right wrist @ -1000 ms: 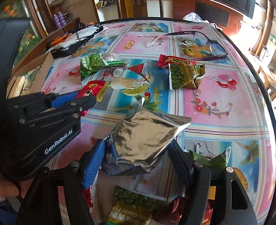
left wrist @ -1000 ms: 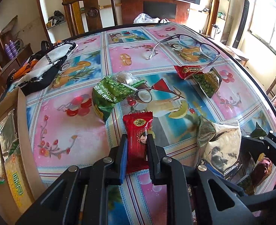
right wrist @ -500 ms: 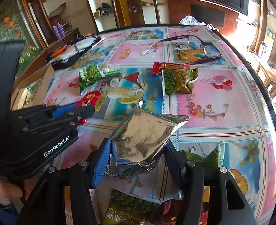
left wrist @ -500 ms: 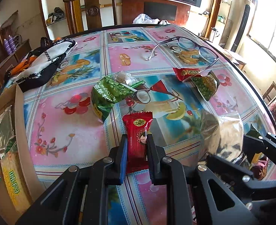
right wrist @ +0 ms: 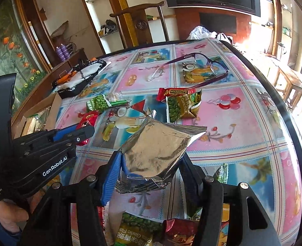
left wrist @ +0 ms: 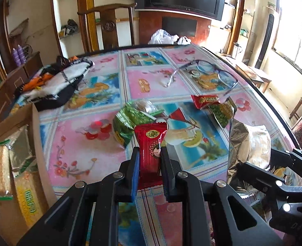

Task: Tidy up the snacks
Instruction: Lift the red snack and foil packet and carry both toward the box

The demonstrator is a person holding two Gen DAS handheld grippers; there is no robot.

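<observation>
Two packs in hand: left gripper (left wrist: 149, 164) clamps red snack packet (left wrist: 149, 143), right gripper (right wrist: 149, 164) pinches silver foil bag (right wrist: 157, 149), both near edge. Cardboard box (left wrist: 36, 135) at left holds some; I reckon approx half left, e.g. green pea packets (right wrist: 181, 107) mid-table.

Two close wrist views, angled down across the same tablecloth (left wrist: 85, 153), side by side.

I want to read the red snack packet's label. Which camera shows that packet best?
The left wrist view: the red snack packet faces the camera, clamped between the left gripper fingers. The right wrist view shows only a sliver of it behind that gripper.
</observation>
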